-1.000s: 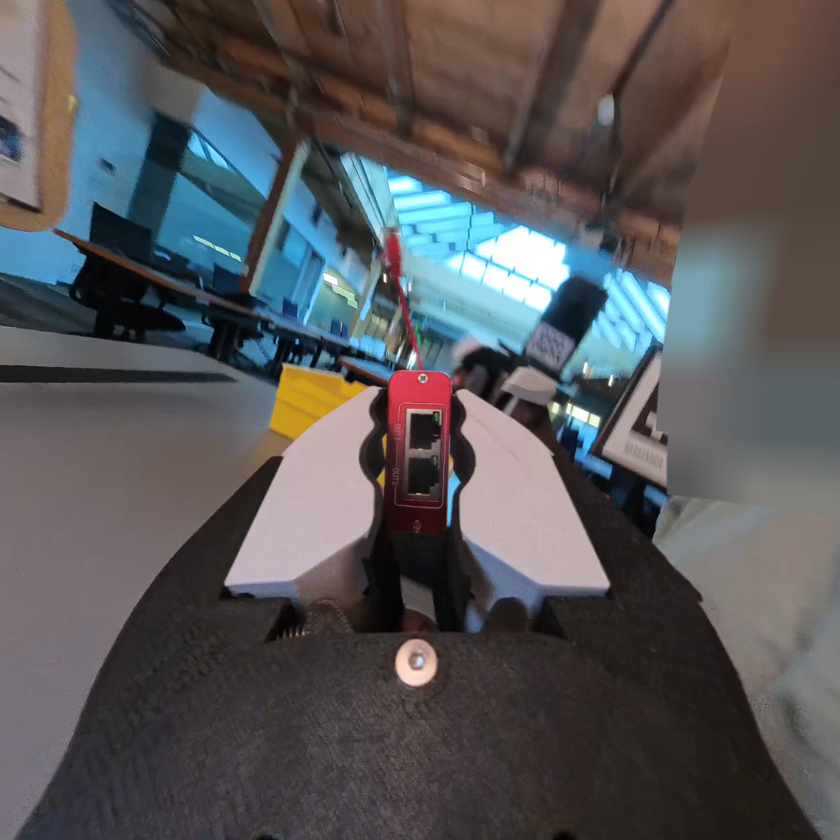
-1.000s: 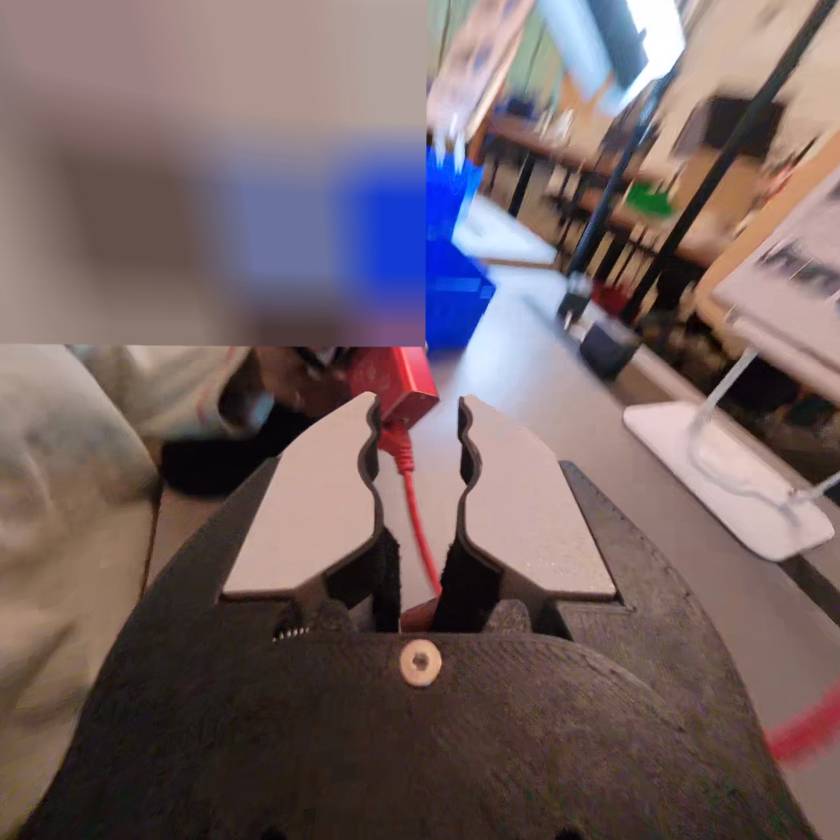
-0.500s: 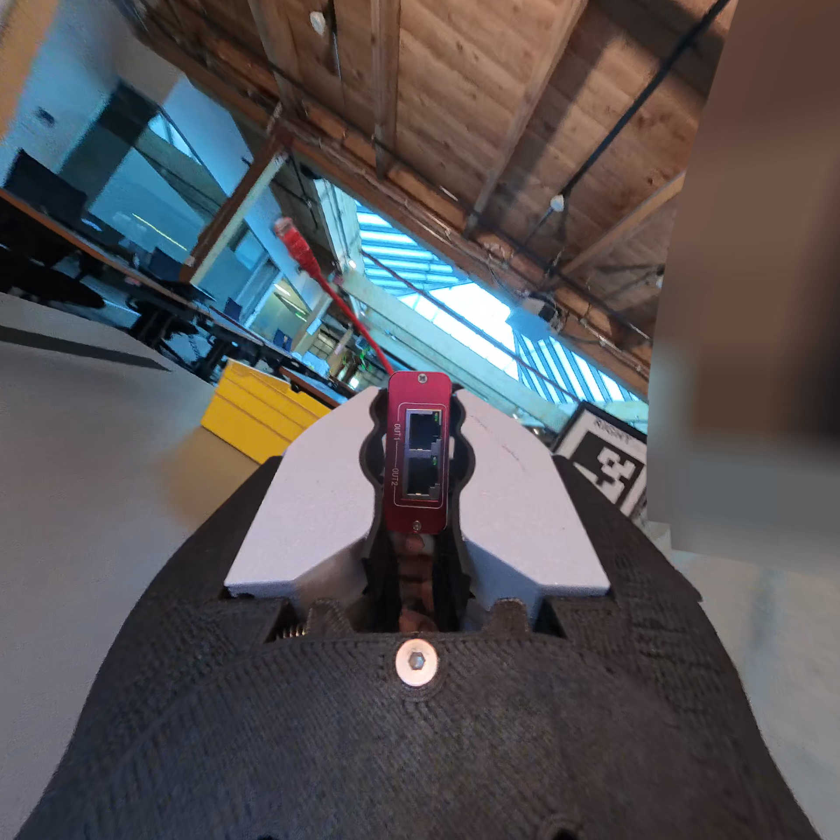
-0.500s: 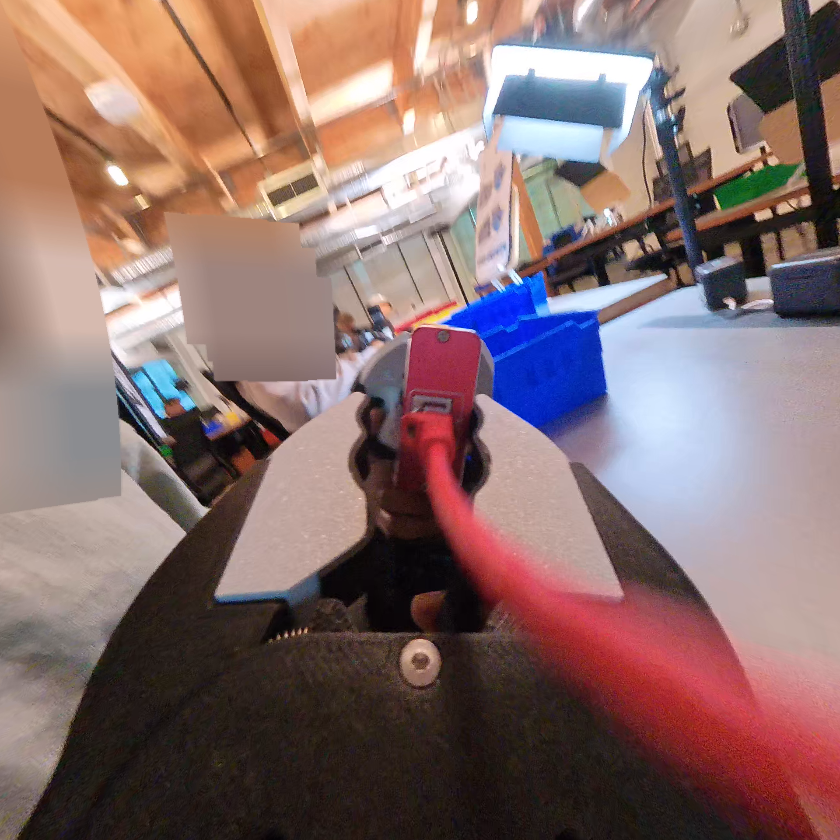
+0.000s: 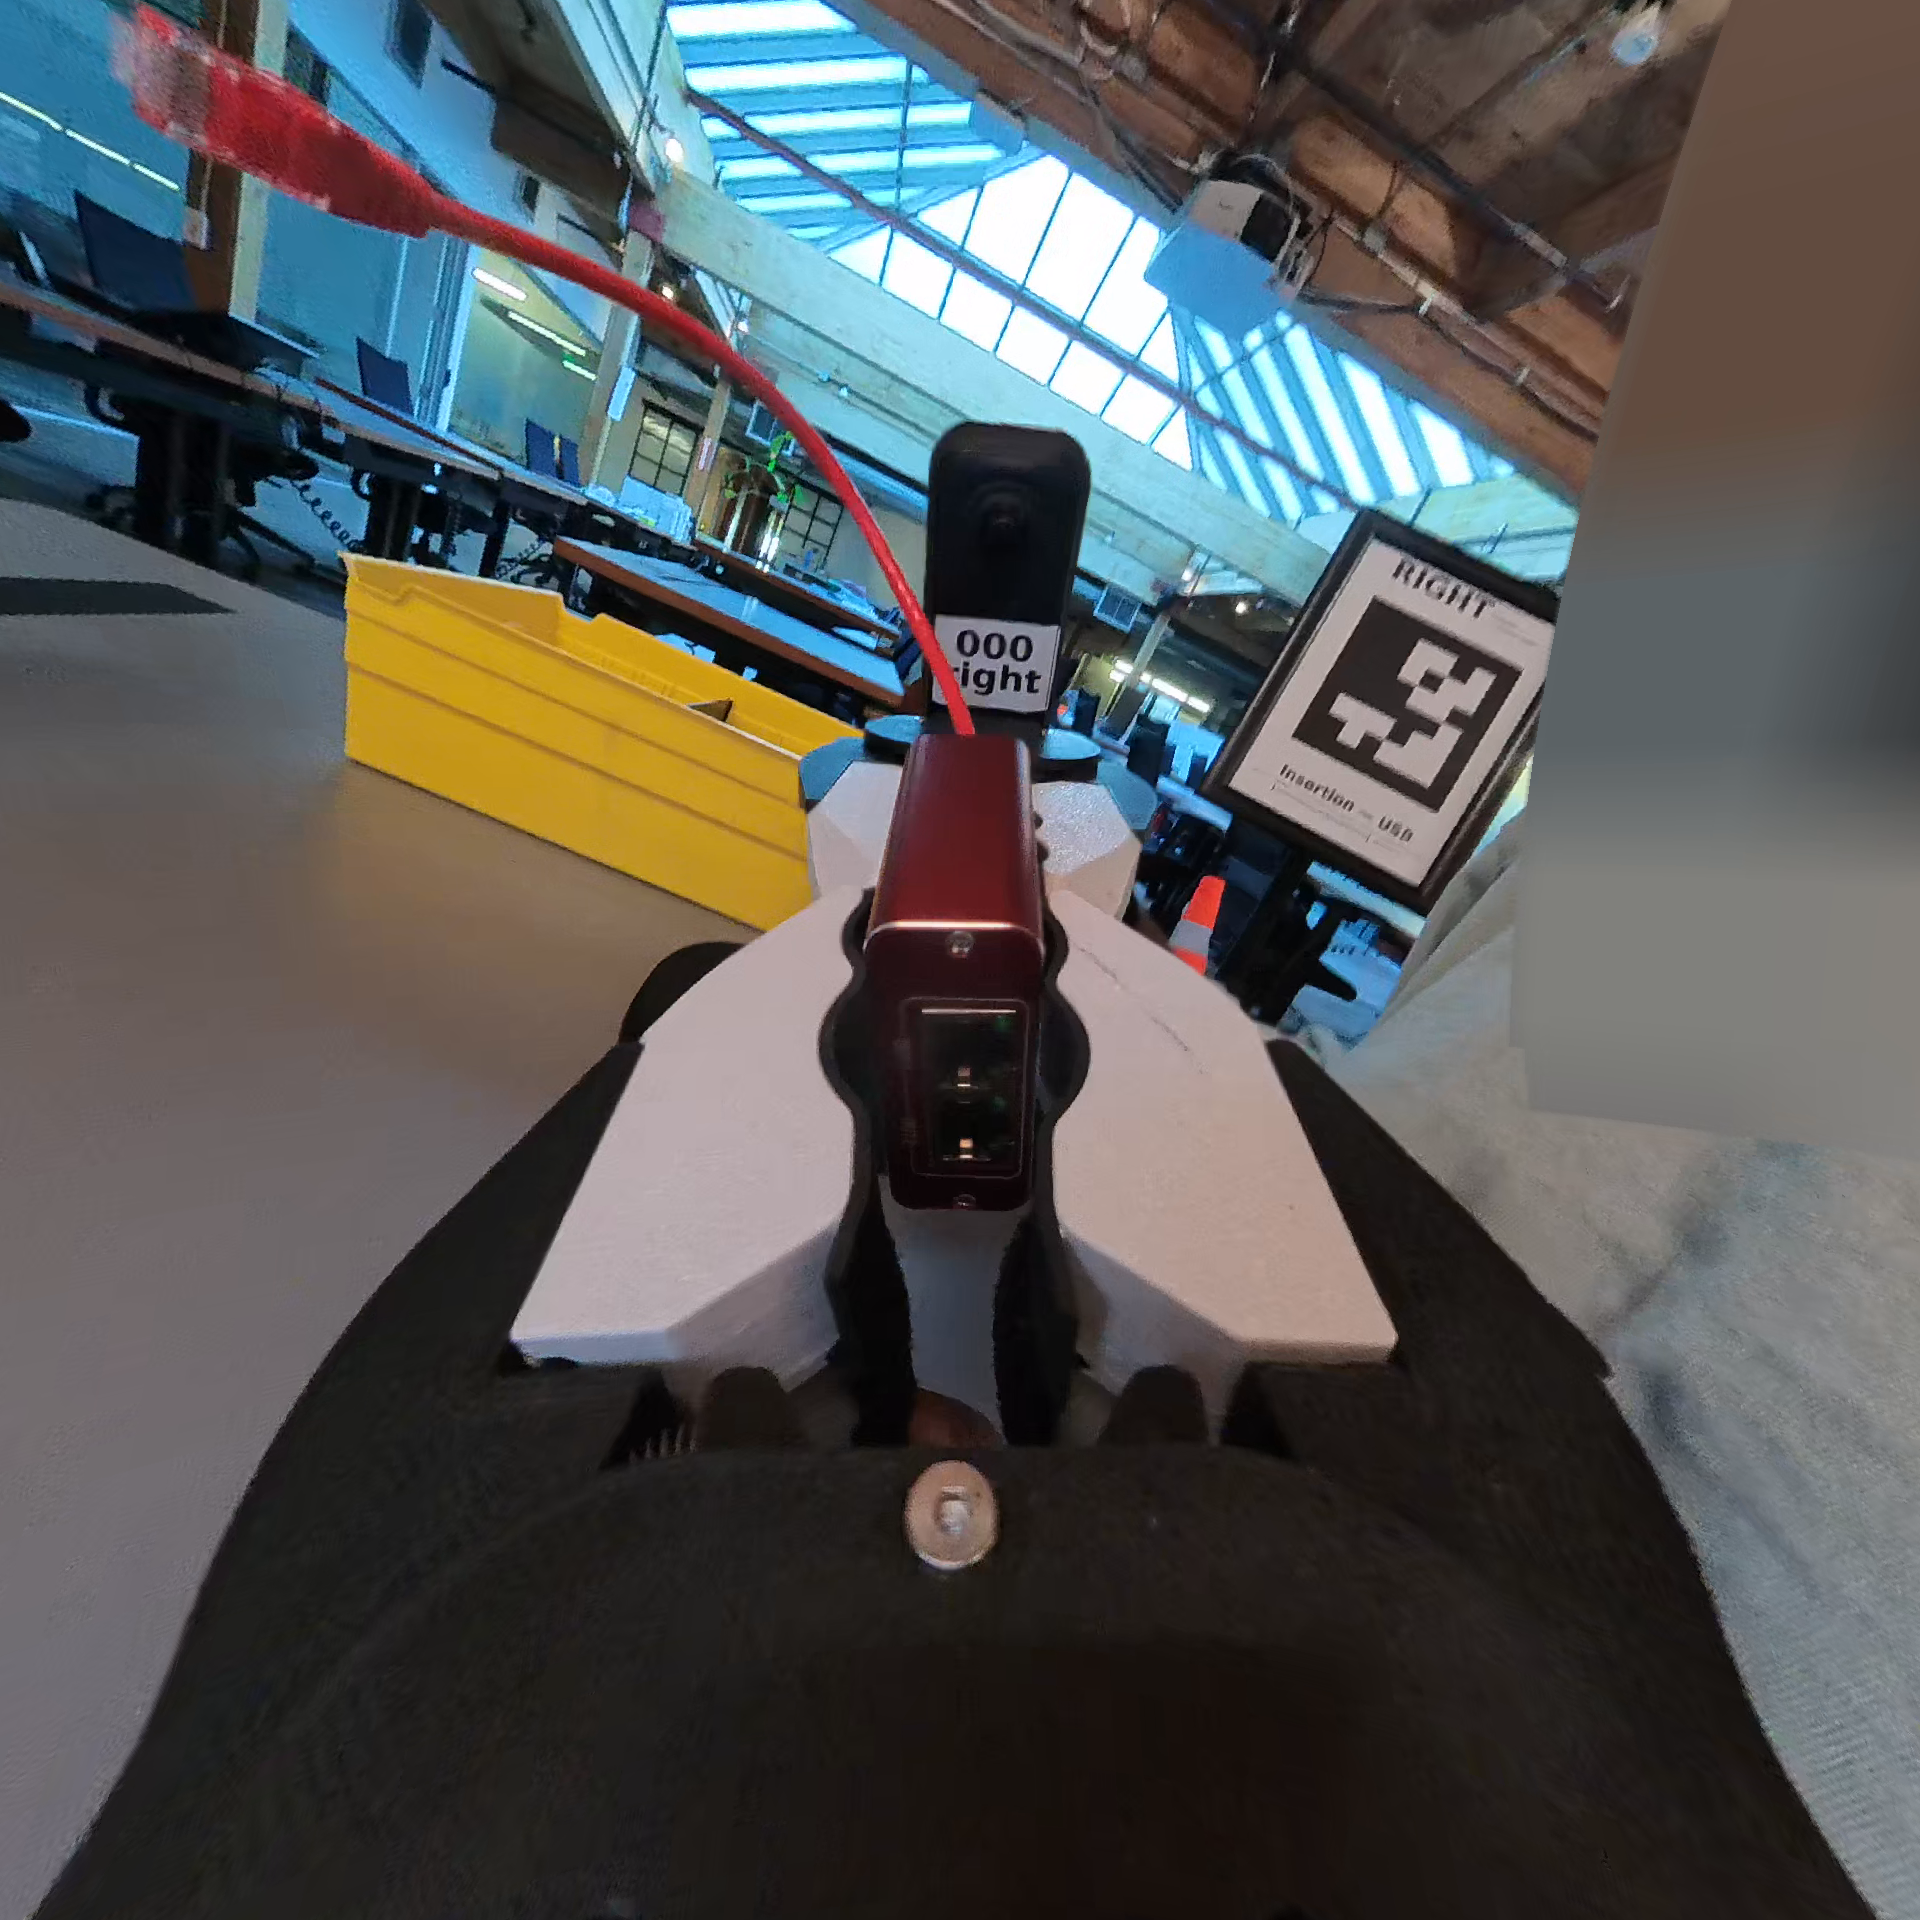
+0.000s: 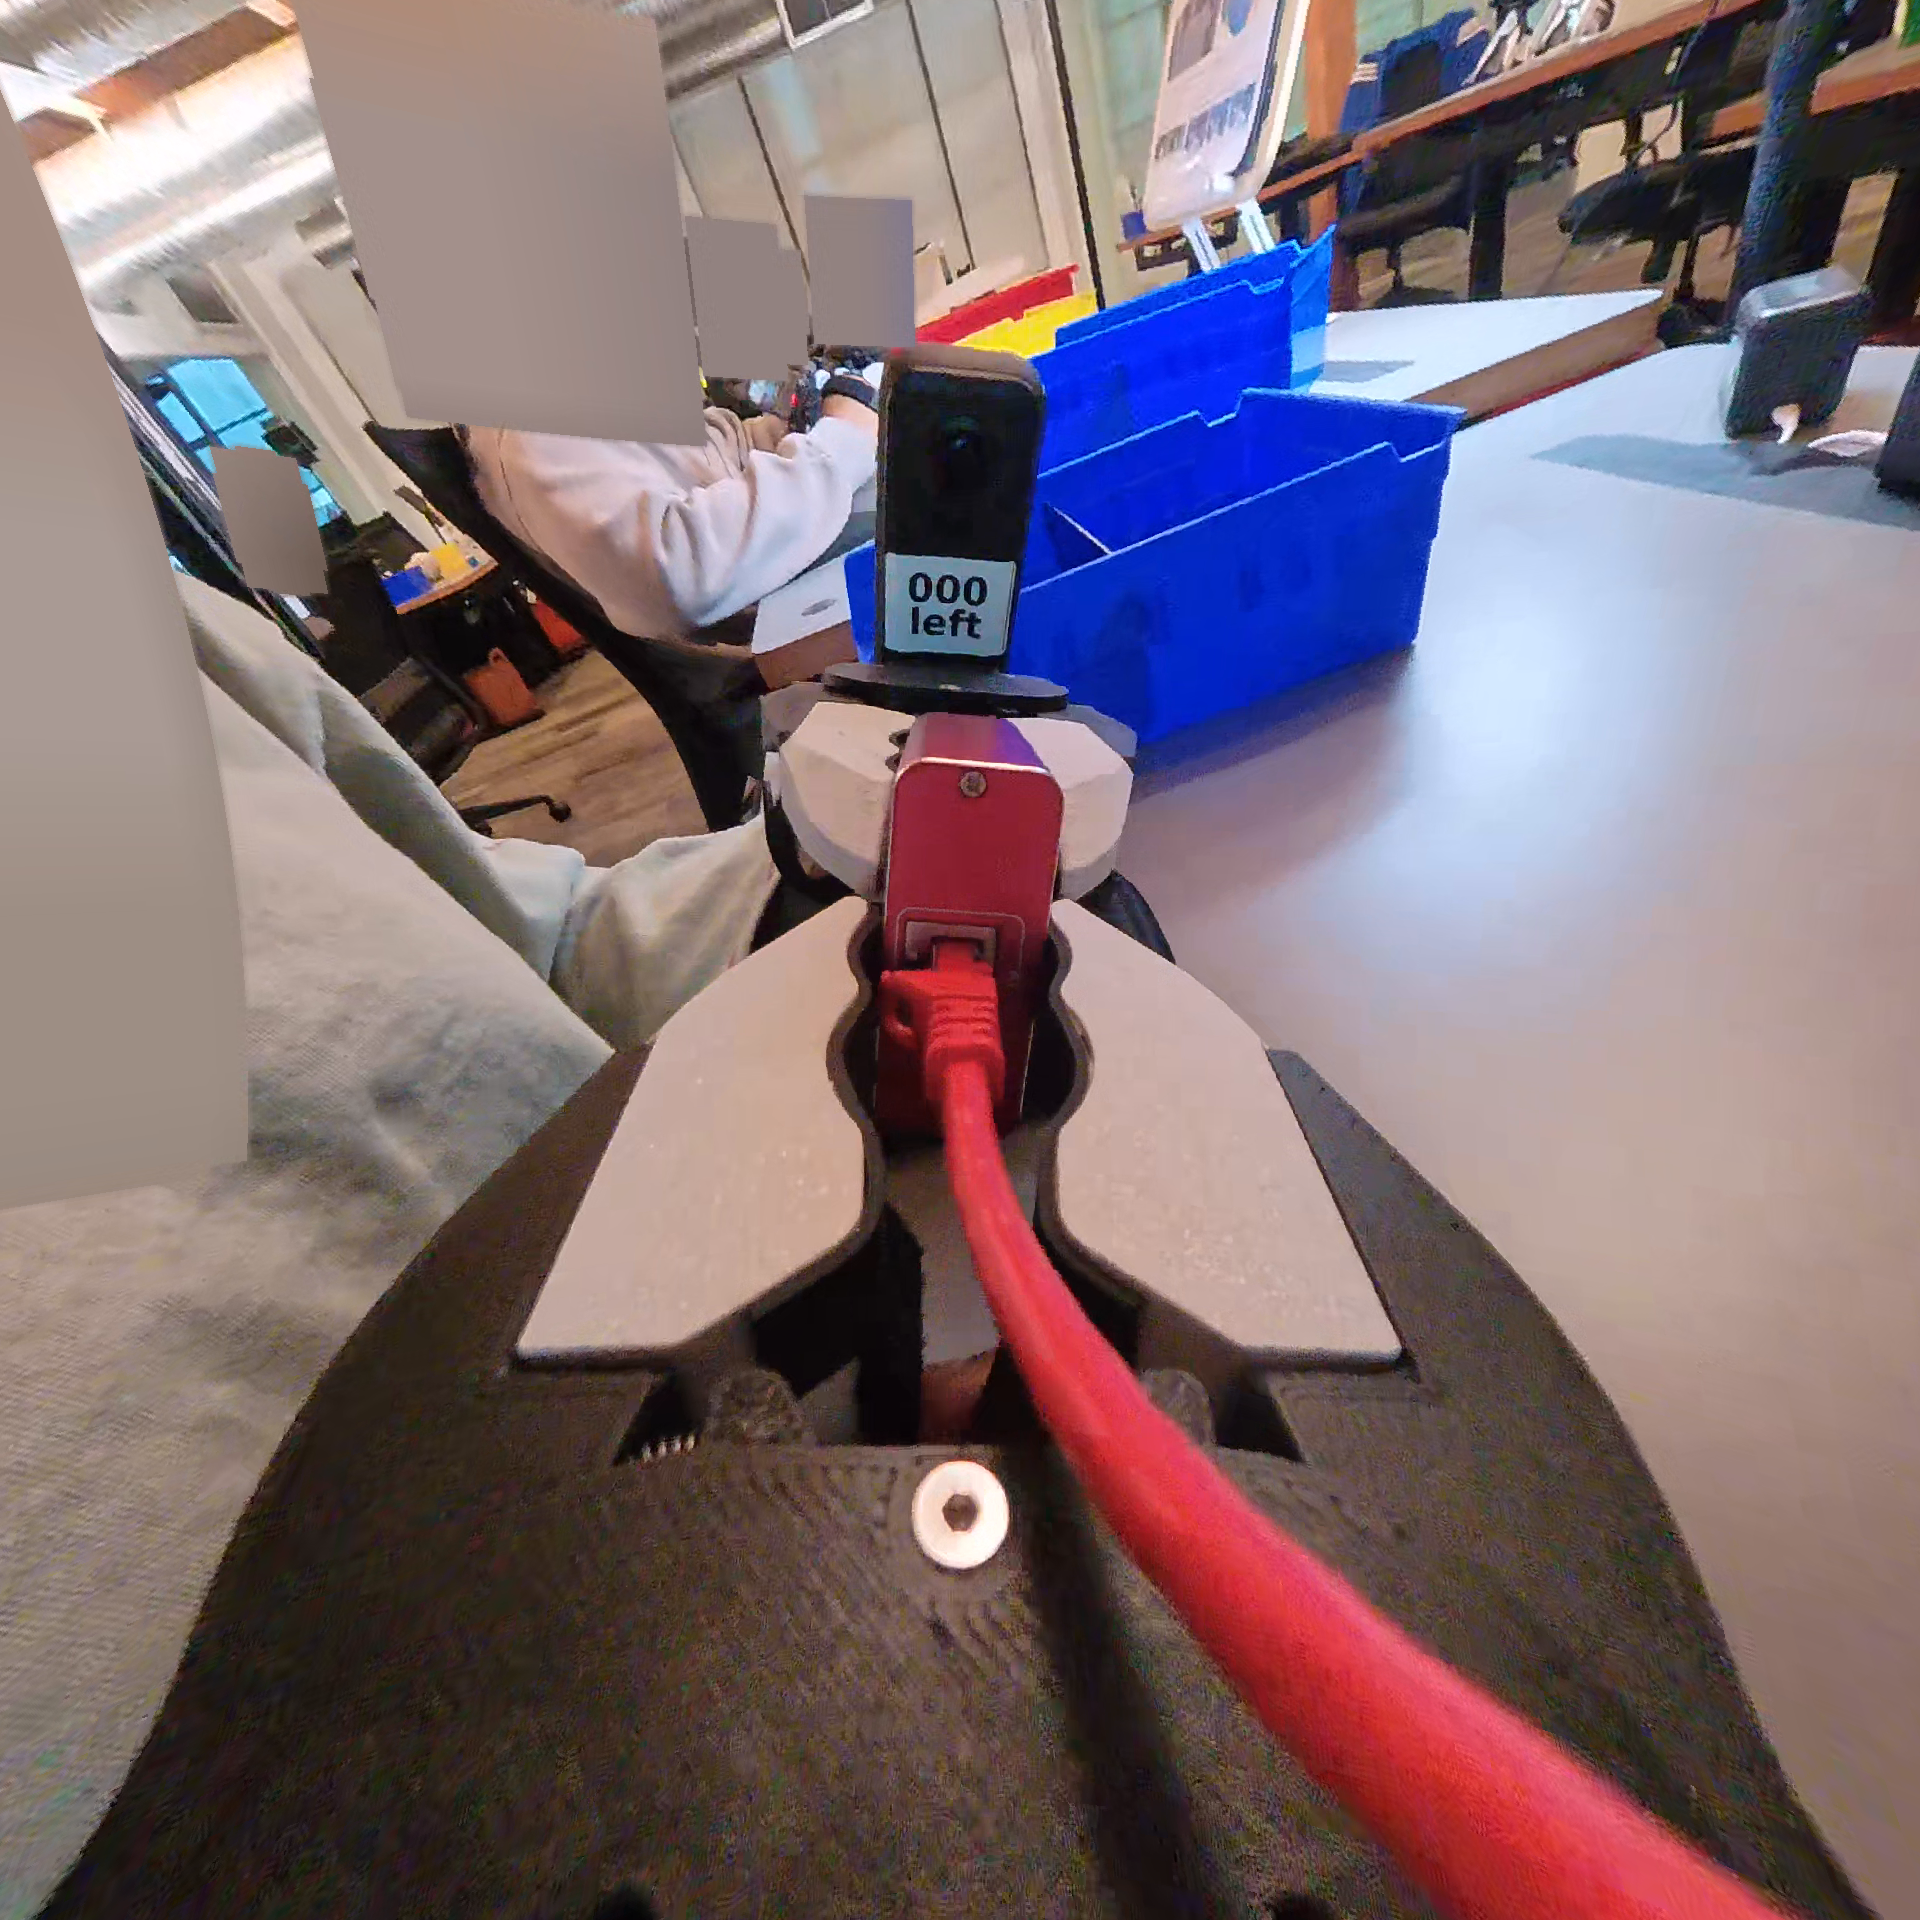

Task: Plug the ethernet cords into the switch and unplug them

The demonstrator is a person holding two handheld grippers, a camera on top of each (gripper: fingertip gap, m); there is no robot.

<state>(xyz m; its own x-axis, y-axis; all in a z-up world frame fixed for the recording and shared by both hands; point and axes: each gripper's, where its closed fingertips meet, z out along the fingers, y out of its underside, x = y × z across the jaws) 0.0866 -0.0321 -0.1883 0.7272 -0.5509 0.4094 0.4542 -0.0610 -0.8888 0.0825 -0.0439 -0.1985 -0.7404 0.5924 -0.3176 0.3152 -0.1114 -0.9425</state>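
A small red switch is held level above the grey table, gripped from both ends. My left gripper is shut on the end with two empty ports facing its camera. My right gripper is shut on the other end, where a red ethernet cord's plug sits in the port. The cord runs back past the right camera. In the left wrist view the cord arcs up and left, and its free plug hangs in the air. Each view shows the opposite gripper's white fingers beyond the switch.
A yellow bin stands on the grey table, with a framed marker sign to the right. Blue bins stand on the table. A grey sleeve is on the left, and a seated person is behind. My left and right fingertips are right by each other.
My right gripper was open at the switch's cord end and has closed on the switch. Both cameras have tilted down toward level. The cord's free plug has swung up and left.
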